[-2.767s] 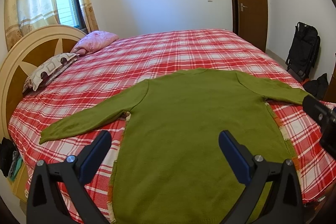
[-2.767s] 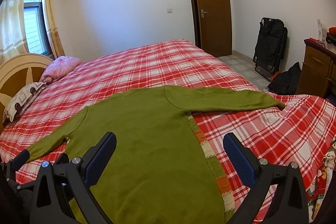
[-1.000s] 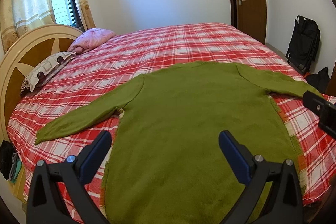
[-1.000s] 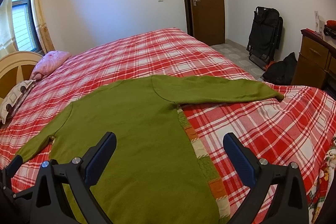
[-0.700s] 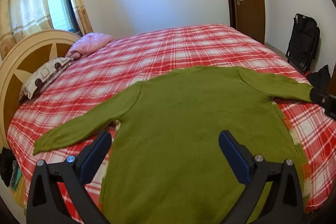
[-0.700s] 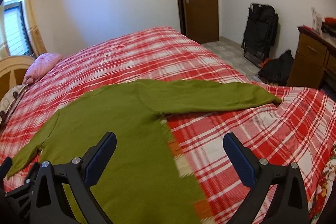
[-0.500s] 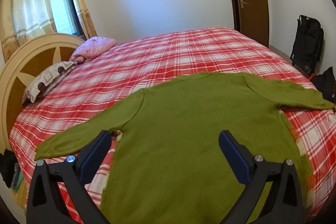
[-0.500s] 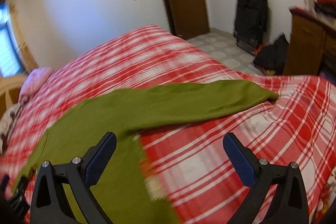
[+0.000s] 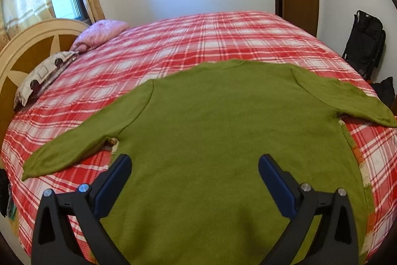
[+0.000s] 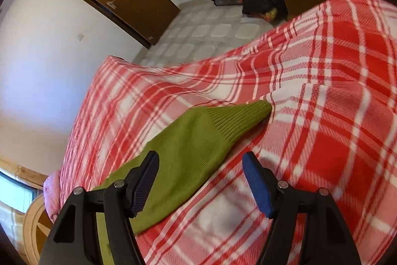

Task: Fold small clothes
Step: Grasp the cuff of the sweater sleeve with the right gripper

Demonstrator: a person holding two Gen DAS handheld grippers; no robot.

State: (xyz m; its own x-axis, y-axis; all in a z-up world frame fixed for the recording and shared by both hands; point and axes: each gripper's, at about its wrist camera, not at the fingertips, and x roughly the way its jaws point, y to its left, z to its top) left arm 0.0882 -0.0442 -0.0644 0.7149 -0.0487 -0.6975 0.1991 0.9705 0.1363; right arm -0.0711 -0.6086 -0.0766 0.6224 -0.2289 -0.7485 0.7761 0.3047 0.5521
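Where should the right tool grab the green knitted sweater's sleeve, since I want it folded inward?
Probably at the ribbed cuff of the green knitted sweater: it lies flat and free on the red plaid bedspread. Come from above, pinching across it. The right tool is closing, nothing pressed yet.

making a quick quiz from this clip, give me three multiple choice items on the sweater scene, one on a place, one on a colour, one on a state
1. Where does the sweater lie?
A. on the plaid bed cover
B. on the floor
C. over a chair

2. What colour is the sweater?
A. blue
B. olive green
C. white

3. How is the sweater's right sleeve in the right wrist view?
A. folded across the body
B. lying flat, stretched out on the cover
C. lifted off the bed

Answers:
1. A, the red-and-white checks show all round it.
2. B, body and both sleeves are green.
3. B, its ribbed cuff rests on the cover, while the right gripper closes over the sleeve, pads not yet pressing.
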